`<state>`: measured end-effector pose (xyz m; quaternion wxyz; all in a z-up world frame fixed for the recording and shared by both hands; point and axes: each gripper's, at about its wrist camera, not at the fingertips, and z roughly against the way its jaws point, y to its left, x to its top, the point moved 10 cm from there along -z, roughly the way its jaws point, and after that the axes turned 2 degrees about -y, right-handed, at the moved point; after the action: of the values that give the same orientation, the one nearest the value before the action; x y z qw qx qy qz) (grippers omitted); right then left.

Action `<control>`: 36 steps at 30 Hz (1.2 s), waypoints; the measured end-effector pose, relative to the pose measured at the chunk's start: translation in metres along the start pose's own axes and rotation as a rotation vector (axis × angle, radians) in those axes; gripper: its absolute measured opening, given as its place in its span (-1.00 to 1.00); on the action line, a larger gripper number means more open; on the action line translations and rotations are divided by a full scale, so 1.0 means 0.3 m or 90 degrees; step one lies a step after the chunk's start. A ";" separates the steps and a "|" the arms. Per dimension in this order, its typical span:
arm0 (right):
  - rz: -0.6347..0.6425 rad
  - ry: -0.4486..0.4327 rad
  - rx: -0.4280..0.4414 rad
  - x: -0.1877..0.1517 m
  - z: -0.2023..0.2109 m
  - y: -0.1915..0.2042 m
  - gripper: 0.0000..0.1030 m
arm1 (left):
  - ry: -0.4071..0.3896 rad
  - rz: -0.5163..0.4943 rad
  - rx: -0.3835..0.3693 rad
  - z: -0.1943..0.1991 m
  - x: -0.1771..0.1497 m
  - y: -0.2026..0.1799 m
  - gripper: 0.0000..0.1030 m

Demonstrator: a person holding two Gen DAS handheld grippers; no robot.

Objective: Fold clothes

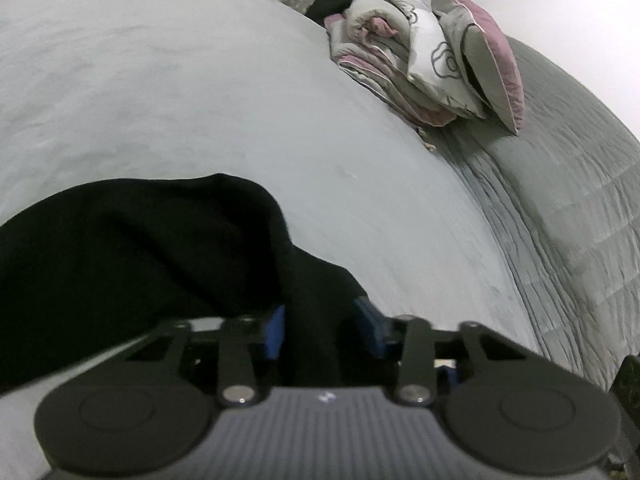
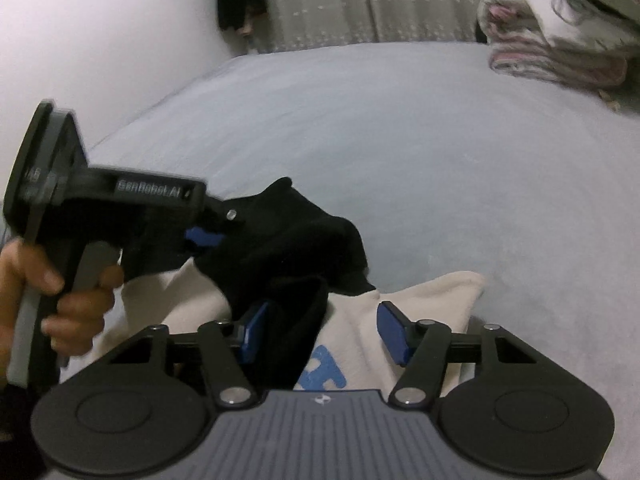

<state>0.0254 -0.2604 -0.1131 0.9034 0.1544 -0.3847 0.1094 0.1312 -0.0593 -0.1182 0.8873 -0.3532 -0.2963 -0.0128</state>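
A black garment (image 1: 132,248) lies bunched on the pale grey bed sheet (image 1: 200,92). My left gripper (image 1: 320,328) is shut on a fold of it, the cloth pinched between the blue pads. In the right wrist view the same black garment (image 2: 296,240) hangs from the left gripper (image 2: 208,236), held by a hand at the left. Under it lies a cream garment (image 2: 424,300) with blue lettering. My right gripper (image 2: 324,332) is open; black cloth lies by its left pad (image 2: 252,332), and its right pad (image 2: 394,332) stands clear over the cream garment.
A stack of folded grey, white and pink bedding and pillows (image 1: 432,56) sits at the far right of the bed, also in the right wrist view (image 2: 560,28). A grey quilt (image 1: 568,216) covers the right side. A patterned headboard (image 2: 328,4) and a white wall stand behind.
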 end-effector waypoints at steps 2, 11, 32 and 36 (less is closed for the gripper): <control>-0.008 0.006 0.008 0.003 -0.012 0.004 -0.05 | -0.003 0.001 0.003 0.000 0.002 0.003 -0.65; -0.030 -0.018 -0.005 0.042 -0.028 0.010 -0.65 | -0.091 -0.015 0.010 0.129 0.058 -0.002 -0.80; -0.175 -0.281 -0.149 0.190 0.293 -0.237 -0.67 | -0.270 0.042 0.052 0.514 0.185 0.163 -0.81; -0.158 -0.264 -0.152 0.142 0.330 -0.243 -0.67 | -0.241 0.021 0.075 0.540 0.127 0.202 -0.81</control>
<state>0.0120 -0.3607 -0.0314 0.8238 0.1115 -0.5498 -0.0820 0.0928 0.0961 -0.0423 0.8349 -0.3019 -0.4521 0.0856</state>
